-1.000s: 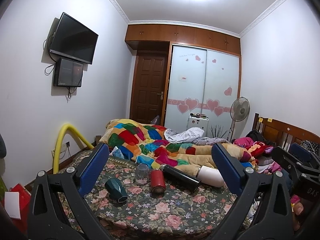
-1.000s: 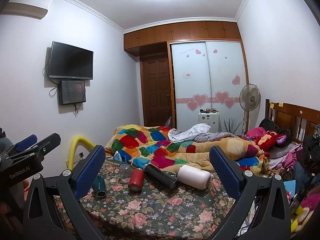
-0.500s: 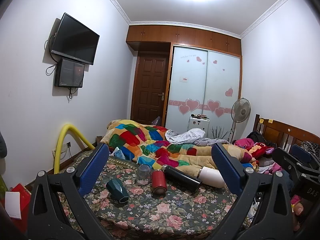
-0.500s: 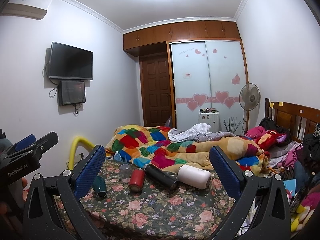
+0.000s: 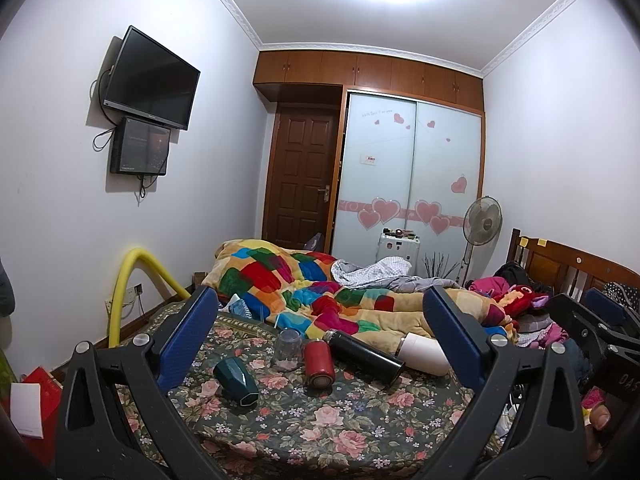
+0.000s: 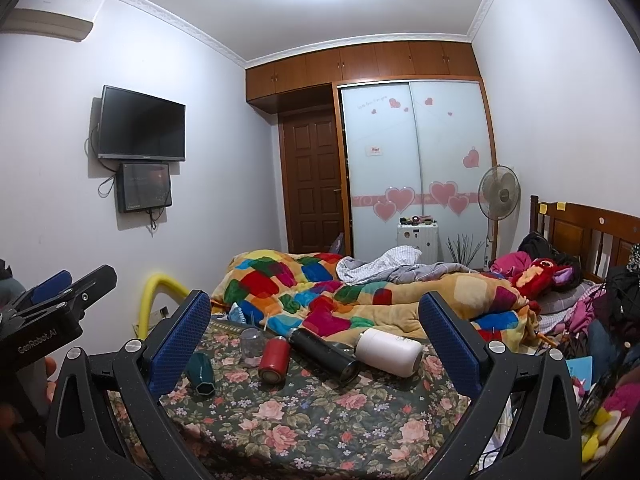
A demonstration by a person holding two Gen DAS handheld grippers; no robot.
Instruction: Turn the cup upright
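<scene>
Bedroom scene, seen from two handheld claws held side by side above the near edge of a worktop (image 5: 320, 432) covered in a dark floral cloth.

Left claw (image 5: 320, 336): its blue-padded fingers are spread wide and hold nothing. Between them, ahead on the cloth, lie five vessels in a loose row. A dark green faceted cup (image 5: 236, 382) lies on its side nearest the left finger, mouth toward the camera. Just beyond it a clear glass (image 5: 287, 349) stands mouth down. Beside that a red can-shaped cup (image 5: 319, 363) lies on its side, touching a long black flask (image 5: 366, 355), also lying down. A white bottle (image 5: 424, 358) lies by the right finger. Bare cloth separates the claw from the cups.

Right claw (image 6: 314, 328): also spread wide and empty, hovering level, with the same row ahead of it. The green cup (image 6: 202, 372) sits close to its left finger, and the white bottle (image 6: 388, 351) lies inside its right finger. The left claw's black frame shows at this view's left edge.

Beyond the worktop's far edge a bed carries a patchwork quilt (image 5: 304, 284). Farther off are a brown door (image 5: 304, 188), heart-decorated sliding wardrobe doors (image 5: 412, 184), a standing fan (image 5: 482, 222) and a wall television (image 5: 150, 78).
</scene>
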